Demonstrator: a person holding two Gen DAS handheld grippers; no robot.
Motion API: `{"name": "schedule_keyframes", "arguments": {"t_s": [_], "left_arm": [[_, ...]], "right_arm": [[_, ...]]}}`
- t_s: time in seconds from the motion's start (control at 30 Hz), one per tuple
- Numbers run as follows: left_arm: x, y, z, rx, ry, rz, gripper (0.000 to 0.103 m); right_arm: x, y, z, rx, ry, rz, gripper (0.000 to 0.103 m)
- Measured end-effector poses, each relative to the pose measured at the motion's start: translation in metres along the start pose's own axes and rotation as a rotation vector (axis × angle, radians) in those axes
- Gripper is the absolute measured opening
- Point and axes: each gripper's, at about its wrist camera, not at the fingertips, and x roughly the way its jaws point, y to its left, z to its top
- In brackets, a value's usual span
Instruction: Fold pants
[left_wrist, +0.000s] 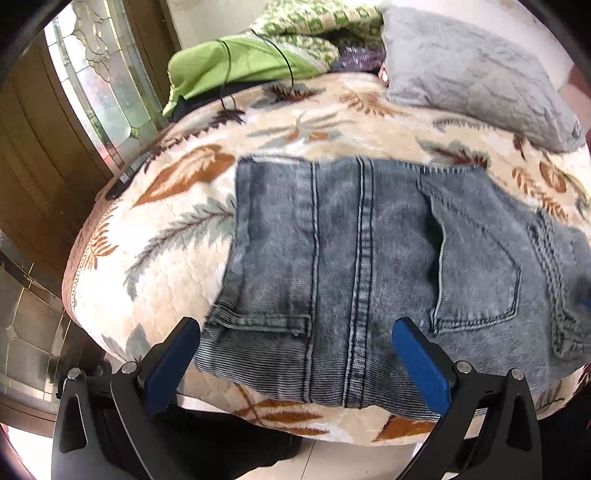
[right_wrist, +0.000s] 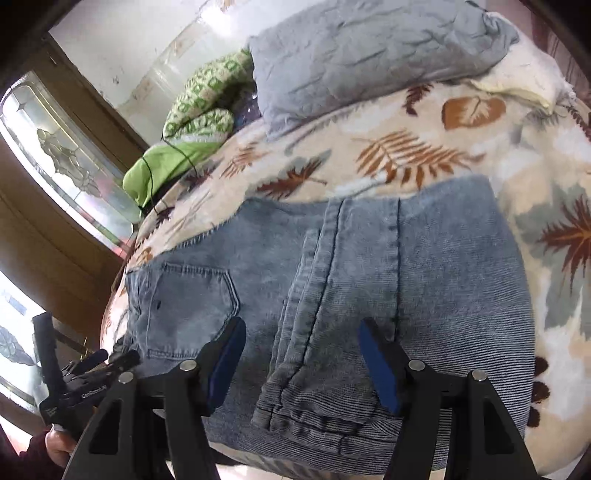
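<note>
Faded blue-grey denim pants (left_wrist: 354, 266) lie folded into a compact stack on a leaf-patterned bed, a back pocket facing up; they also show in the right wrist view (right_wrist: 332, 295). My left gripper (left_wrist: 297, 328) is open, its blue pads just above the stack's near edge, holding nothing. My right gripper (right_wrist: 301, 328) is open over the near part of the stack, holding nothing. The left gripper also shows at the lower left of the right wrist view (right_wrist: 74, 384), beside the pants.
A grey pillow (left_wrist: 476, 77) lies at the bed's far side, with a green patterned blanket (left_wrist: 317, 29) and a lime-green cloth (left_wrist: 236, 62) with a black cord beside it. A wooden door with a glass panel (left_wrist: 96, 85) stands left. The bed's near edge (left_wrist: 295, 417) drops to floor.
</note>
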Motion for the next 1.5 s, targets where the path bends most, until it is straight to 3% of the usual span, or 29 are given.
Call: {"name": "schedule_keyframes", "arguments": {"t_s": [0.07, 0.13, 0.37, 0.6, 0.83, 1.1, 1.27, 1.33, 1.5], "left_arm": [[-0.007, 0.007, -0.003, -0.016, -0.013, -0.013, 0.103], [-0.011, 0.015, -0.010, -0.029, -0.016, -0.015, 0.103], [-0.015, 0.067, -0.041, -0.158, 0.040, -0.018, 0.103], [-0.002, 0.102, -0.050, -0.299, 0.110, -0.018, 0.103], [0.013, 0.095, -0.048, -0.382, 0.163, -0.160, 0.103], [0.038, 0.100, -0.027, -0.493, 0.114, -0.222, 0.103], [0.056, 0.098, -0.008, -0.466, 0.138, -0.272, 0.103], [0.066, 0.095, -0.007, -0.476, 0.199, -0.312, 0.103], [0.058, 0.094, -0.021, -0.486, 0.184, -0.330, 0.103]], "right_arm": [[0.009, -0.004, -0.001, 0.013, 0.053, -0.020, 0.067], [0.004, -0.001, 0.004, 0.016, 0.050, -0.014, 0.067], [-0.010, 0.023, 0.026, -0.006, -0.010, 0.047, 0.067], [0.001, 0.043, 0.019, -0.046, -0.031, 0.095, 0.067], [0.000, 0.022, 0.011, -0.006, -0.044, 0.080, 0.067], [-0.002, 0.024, 0.008, -0.030, -0.046, 0.096, 0.067], [-0.001, 0.024, 0.007, -0.025, -0.049, 0.100, 0.067], [-0.001, 0.022, 0.008, -0.016, -0.050, 0.098, 0.067], [-0.002, 0.019, 0.009, -0.005, -0.055, 0.093, 0.067]]}}
